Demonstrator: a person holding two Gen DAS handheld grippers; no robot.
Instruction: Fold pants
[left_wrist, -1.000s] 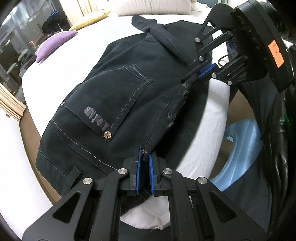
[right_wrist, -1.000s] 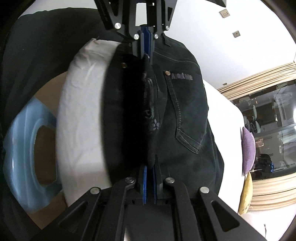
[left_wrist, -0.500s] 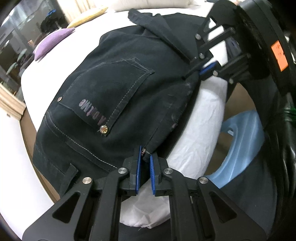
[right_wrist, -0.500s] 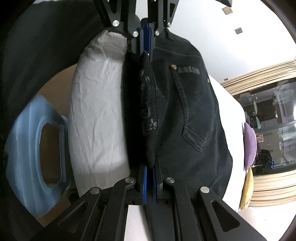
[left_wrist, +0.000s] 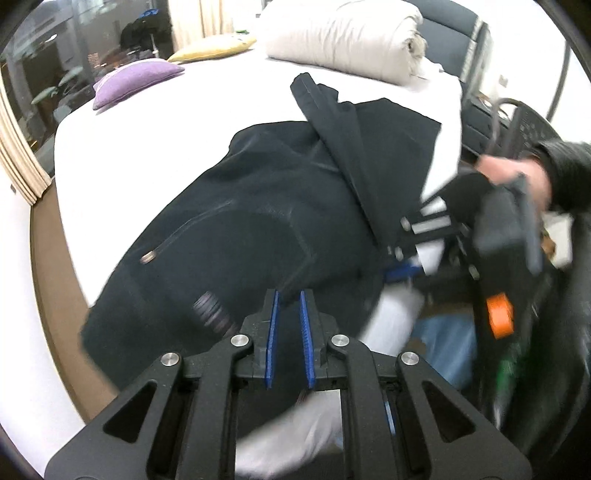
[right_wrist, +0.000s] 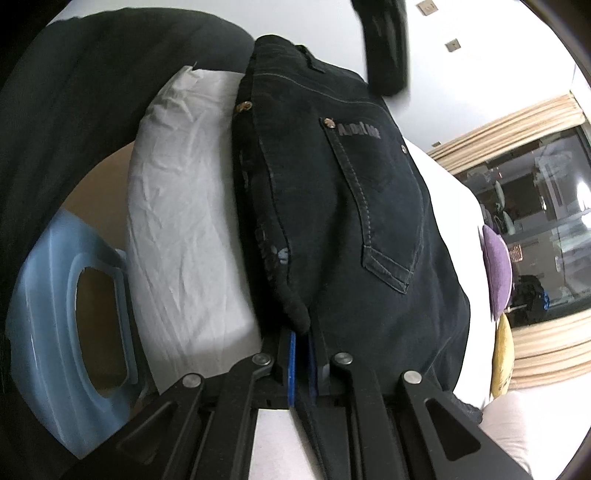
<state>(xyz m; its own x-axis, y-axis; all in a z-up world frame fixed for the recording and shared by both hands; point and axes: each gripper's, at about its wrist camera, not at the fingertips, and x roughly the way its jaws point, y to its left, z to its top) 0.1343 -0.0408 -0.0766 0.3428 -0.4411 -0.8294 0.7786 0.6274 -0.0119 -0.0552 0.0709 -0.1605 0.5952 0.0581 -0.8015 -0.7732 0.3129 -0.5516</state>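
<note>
The dark denim pants (left_wrist: 258, 221) lie folded lengthwise along the near edge of the white bed (left_wrist: 147, 122), back pocket up. My left gripper (left_wrist: 288, 302) is open, with a clear gap between its blue pads, and holds nothing, just above the waist end. My right gripper (right_wrist: 302, 338) is shut on the pants' crotch edge (right_wrist: 295, 310); it also shows in the left wrist view (left_wrist: 402, 271), blurred, at the pants' right side. In the right wrist view the pants (right_wrist: 351, 206) run away from me, pocket and rivets showing.
A pale blue plastic stool (right_wrist: 55, 332) stands on the floor beside the bed. A cream duvet (left_wrist: 340, 37), a purple cushion (left_wrist: 136, 79) and a yellow cushion (left_wrist: 210, 48) lie at the far side. A wooden bed frame edge (left_wrist: 48, 258) runs on the left.
My left gripper has let go of the waist edge, opened and drawn back and up. The pants have settled flat on the bed. My right gripper has kept its hold.
</note>
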